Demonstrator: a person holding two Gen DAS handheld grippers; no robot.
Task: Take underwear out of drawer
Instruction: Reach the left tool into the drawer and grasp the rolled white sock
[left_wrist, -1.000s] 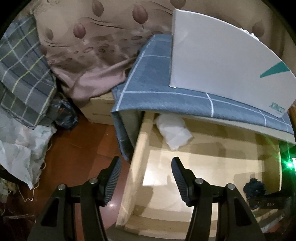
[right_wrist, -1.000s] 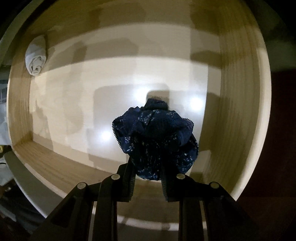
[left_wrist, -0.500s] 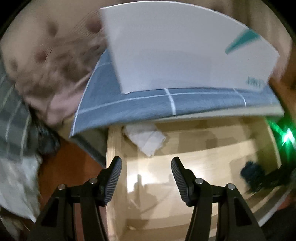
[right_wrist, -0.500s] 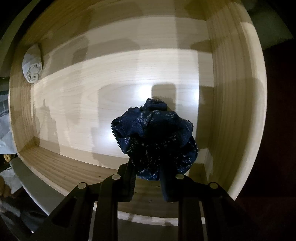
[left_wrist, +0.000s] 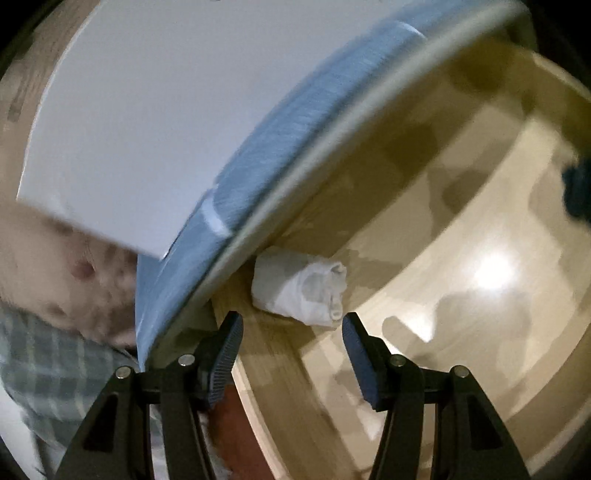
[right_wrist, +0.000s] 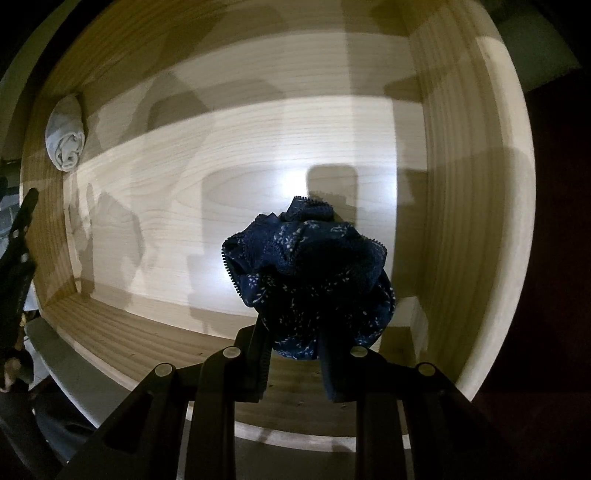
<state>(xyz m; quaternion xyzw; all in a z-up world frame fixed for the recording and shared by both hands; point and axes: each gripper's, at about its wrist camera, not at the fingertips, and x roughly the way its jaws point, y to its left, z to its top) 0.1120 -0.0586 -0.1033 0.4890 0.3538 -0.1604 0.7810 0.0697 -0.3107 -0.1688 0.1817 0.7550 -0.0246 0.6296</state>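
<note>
Right tongs (right_wrist: 293, 360) clamp the navy underwear (right_wrist: 308, 275), lifted at frame centre above the drawer (right_wrist: 472, 206) floor but not yet clear; left tongs (left_wrist: 291, 354), wide and empty, face the white roll (left_wrist: 301, 291) in the corner

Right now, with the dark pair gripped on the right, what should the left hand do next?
Probably ease the left hand-held gripper forward and close on the white rolled underwear: its fingers are open and the roll lies just ahead in the drawer corner.
</note>
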